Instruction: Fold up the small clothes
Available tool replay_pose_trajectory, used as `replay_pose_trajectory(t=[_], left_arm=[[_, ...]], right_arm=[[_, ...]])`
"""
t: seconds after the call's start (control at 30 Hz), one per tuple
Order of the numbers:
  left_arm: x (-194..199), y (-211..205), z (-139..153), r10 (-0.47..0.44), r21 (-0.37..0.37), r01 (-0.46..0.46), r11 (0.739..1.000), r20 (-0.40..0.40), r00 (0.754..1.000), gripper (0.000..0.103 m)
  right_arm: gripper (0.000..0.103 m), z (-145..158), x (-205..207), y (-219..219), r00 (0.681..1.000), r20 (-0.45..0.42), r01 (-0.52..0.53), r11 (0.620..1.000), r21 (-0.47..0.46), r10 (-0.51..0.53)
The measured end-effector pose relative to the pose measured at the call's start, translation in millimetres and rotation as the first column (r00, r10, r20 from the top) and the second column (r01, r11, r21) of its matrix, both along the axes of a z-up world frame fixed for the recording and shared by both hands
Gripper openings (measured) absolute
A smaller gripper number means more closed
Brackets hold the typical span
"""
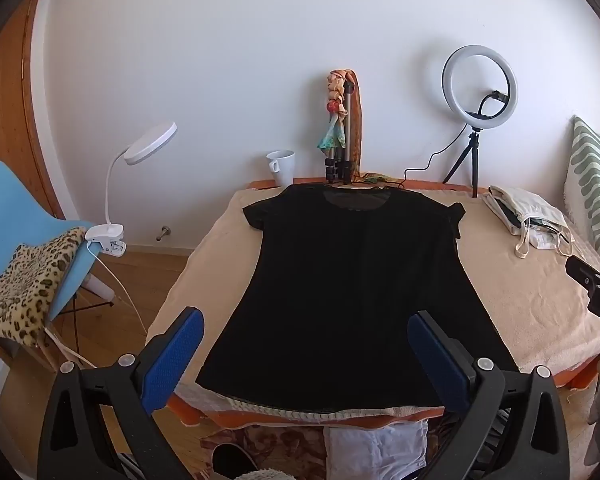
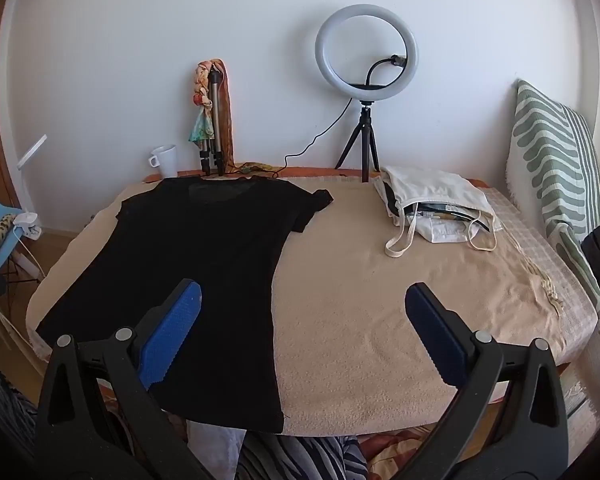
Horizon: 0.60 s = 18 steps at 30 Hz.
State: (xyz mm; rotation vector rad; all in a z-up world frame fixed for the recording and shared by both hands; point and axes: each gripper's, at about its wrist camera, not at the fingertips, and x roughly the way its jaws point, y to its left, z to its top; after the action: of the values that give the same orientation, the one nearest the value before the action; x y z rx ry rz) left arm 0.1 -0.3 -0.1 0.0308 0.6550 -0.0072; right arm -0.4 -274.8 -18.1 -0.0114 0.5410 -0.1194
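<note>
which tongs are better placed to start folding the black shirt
Left, probably. The left tongs hang open straddling the shirt hem; the right tongs are open too, mostly over bare blanket beside it.

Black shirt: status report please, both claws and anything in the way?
Left claw open, right claw open, both empty. Black shirt flat, unfolded, collar toward wall. Cloth bag lies apart, to its right.
</note>
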Motion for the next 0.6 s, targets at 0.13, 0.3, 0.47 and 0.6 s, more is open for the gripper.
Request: replay_pose_trajectory(t=[0.13,0.3,0.47,0.6], left_arm=[[1,2,0,-0.01,-0.003,0.01,1.0,0.0,1.0,0.103],[-2,1,3,-0.011,-0.002,0.011,1.0,0.011,1.0,0.103],[-5,0,5,-0.007,-0.002,0.007,1.0,0.013,1.0,0.103],[-6,1,6,-0.005,-0.005,0.006,1.0,0.02,1.0,0.103]], right_arm=[[0.103,0,0,12,1.0,0.005,-0.004,1.0,-0.027,0.005],[0.103,3,2,4,1.0,0.003,-0.002,1.0,0.005,0.002],[0.103,4,1,7,1.0,0.006,-0.001,1.0,0.002,0.001],[0.103,3,3,1,1.0,0.0,-0.001,1.0,0.018,0.001]])
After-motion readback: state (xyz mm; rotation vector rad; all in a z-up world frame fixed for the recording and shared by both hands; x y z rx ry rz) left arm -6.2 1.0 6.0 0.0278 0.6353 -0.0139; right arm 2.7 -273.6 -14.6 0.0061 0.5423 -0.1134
